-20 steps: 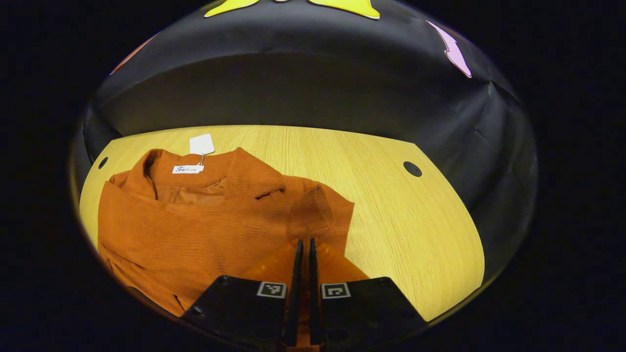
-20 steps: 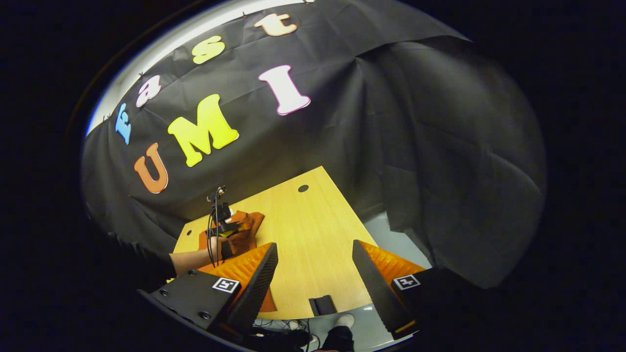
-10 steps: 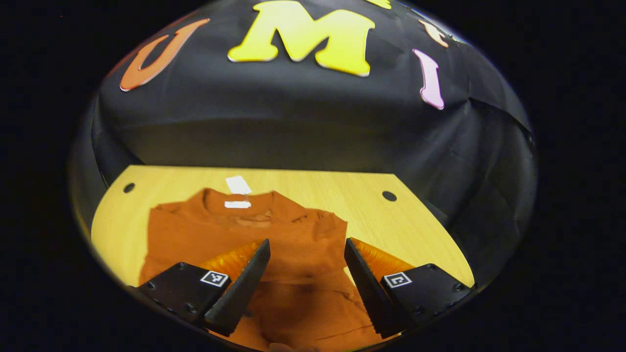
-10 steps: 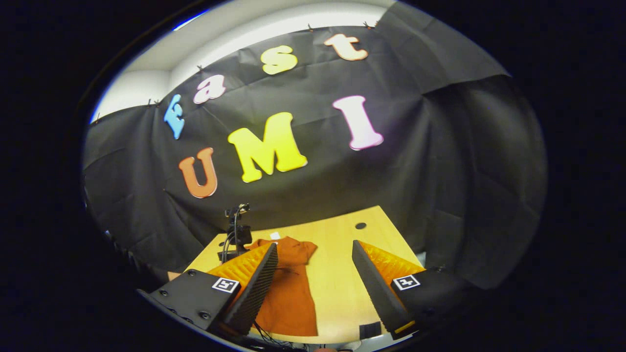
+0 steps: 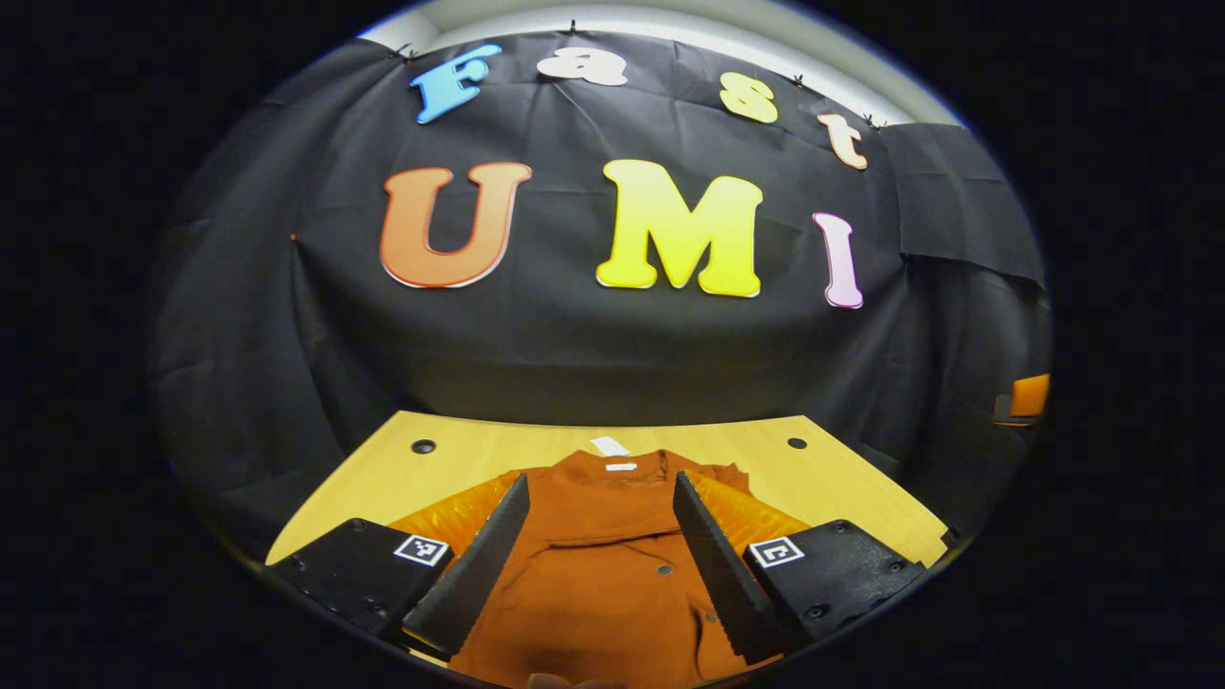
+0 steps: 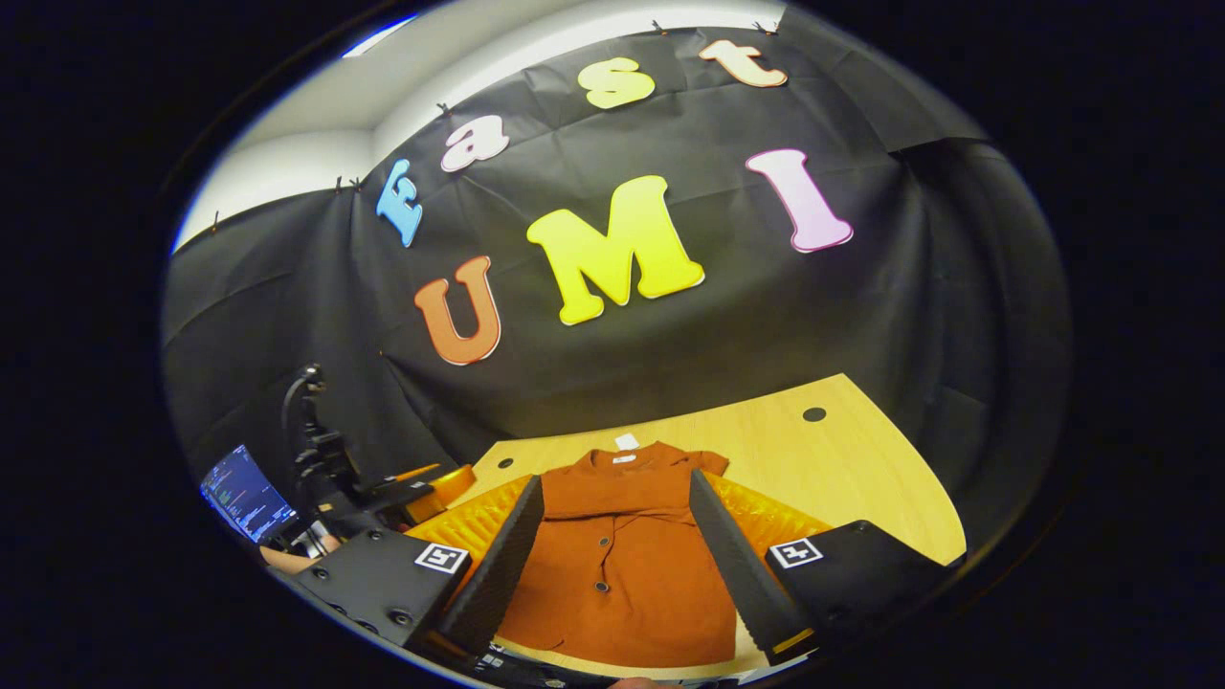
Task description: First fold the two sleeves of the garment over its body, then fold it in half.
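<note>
A rust-orange buttoned garment (image 5: 593,565) lies flat on the wooden table (image 5: 383,469), collar and white tag (image 5: 610,446) at the far end. My left gripper (image 5: 600,478) hangs open above its near part, holding nothing. In the right gripper view the garment (image 6: 622,565) looks like a narrow rectangle with a short sleeve end (image 6: 708,461) at its far right corner. My right gripper (image 6: 616,478) is open too, raised over the near hem. The garment's near edge is hidden under both grippers.
Round holes (image 6: 814,414) mark the table's far corners. Off the table's left in the right gripper view stand a dark cabled rig (image 6: 316,450), an orange part (image 6: 435,478) and a lit screen (image 6: 239,498). Bare wood (image 6: 861,459) lies right of the garment.
My left gripper has opened, let go of the fabric and drawn back and up. My right gripper has swung round to face the garment, staying open.
</note>
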{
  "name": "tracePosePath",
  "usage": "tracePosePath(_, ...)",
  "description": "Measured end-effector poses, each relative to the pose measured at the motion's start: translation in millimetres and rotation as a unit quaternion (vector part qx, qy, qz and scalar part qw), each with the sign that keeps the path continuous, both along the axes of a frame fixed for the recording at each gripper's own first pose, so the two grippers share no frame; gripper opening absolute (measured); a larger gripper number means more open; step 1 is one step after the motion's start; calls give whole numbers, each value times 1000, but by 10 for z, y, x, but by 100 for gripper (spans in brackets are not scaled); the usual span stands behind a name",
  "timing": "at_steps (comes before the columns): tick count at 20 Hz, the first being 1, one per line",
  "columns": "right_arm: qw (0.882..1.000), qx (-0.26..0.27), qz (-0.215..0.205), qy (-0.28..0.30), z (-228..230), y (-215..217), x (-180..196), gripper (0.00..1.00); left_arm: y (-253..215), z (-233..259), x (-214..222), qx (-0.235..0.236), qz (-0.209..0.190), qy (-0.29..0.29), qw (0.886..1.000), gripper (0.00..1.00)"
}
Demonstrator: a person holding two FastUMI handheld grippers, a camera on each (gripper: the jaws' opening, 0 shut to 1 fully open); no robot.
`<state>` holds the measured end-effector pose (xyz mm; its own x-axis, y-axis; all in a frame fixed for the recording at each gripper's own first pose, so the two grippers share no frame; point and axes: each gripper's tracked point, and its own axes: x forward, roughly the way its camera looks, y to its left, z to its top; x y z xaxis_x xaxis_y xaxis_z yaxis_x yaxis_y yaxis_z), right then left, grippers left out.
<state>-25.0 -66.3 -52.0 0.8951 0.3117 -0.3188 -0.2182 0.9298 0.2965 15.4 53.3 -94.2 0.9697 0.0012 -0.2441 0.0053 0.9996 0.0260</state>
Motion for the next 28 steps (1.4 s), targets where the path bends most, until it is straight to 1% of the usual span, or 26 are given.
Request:
tracePosePath(2, 1000, -17, 1, -3, -70, 124, -15, 98, 227, 90, -231, 15, 14, -18, 1000, 98)
tracePosePath(3, 1000, -27, -1, -8, -90, 168, -15, 98, 331, 116, -315, 23, 19, -23, 999, 100)
tracePosePath(4, 999, -41, -3, -11, -115, 223, -16, 98, 412, 132, -388, 22, 24, -25, 999, 98)
tracePosePath(7, 998, -66, -8, -8, -231, 340, -17, 98, 453, 171, -441, 8, 13, -29, 999, 98)
tracePosePath(8, 998, -69, -10, -3, -275, 355, -21, 98, 459, 134, -433, 4, 4, -27, 1000, 100)
tracePosePath(9, 997, -72, -13, 4, -334, 360, -11, 98, 464, 54, -425, -2, -5, -15, 1000, 98)
tracePosePath(10, 997, -78, -17, 18, -439, 319, -9, 98, 512, -68, -432, -7, -10, 0, 1000, 98)
tracePosePath(12, 995, -86, -16, 47, -650, 193, -68, 98, 637, -412, -504, -32, -14, 50, 998, 98)
tracePosePath(14, 993, -92, -7, 77, -907, 13, -175, 98, 739, -785, -698, -42, -24, 103, 993, 98)
tracePosePath(15, 991, -99, -4, 95, -1062, -110, -229, 98, 792, -970, -779, -41, -27, 131, 990, 98)
tracePosePath(16, 988, -103, -4, 115, -1219, -243, -286, 98, 841, -1181, -894, -45, -28, 172, 984, 98)
tracePosePath(18, 987, -77, -4, 144, -1426, -397, -429, 98, 889, -1515, -1176, -70, -44, 235, 968, 99)
tracePosePath(19, 985, -60, -6, 164, -1571, -468, -504, 98, 939, -1671, -1303, -81, -45, 261, 961, 99)
tracePosePath(20, 981, -53, -15, 189, -1806, -603, -598, 94, 1034, -1873, -1476, -91, -40, 288, 952, 99)
tracePosePath(21, 976, -57, -24, 208, -1987, -719, -664, 98, 1064, -2009, -1525, -99, -44, 303, 947, 99)
tracePosePath(23, 967, -64, -38, 244, -2262, -890, -812, 98, 1041, -2227, -1653, -130, -59, 340, 930, 99)
tracePosePath(24, 964, -66, -42, 255, -2334, -933, -871, 94, 1031, -2343, -1668, -143, -61, 358, 921, 99)
tracePosePath(25, 961, -69, -45, 265, -2393, -972, -921, 94, 1057, -2434, -1692, -147, -55, 372, 915, 99)
tracePosePath(26, 958, -76, -49, 272, -2430, -1029, -946, 98, 1090, -2494, -1715, -146, -51, 379, 912, 99)
tracePosePath(27, 957, -78, -51, 275, -2444, -1055, -963, 94, 1087, -2434, -1691, -149, -54, 367, 917, 100)
tracePosePath(28, 955, -80, -53, 280, -2473, -1074, -984, 94, 1068, -2446, -1716, -156, -52, 378, 911, 97)
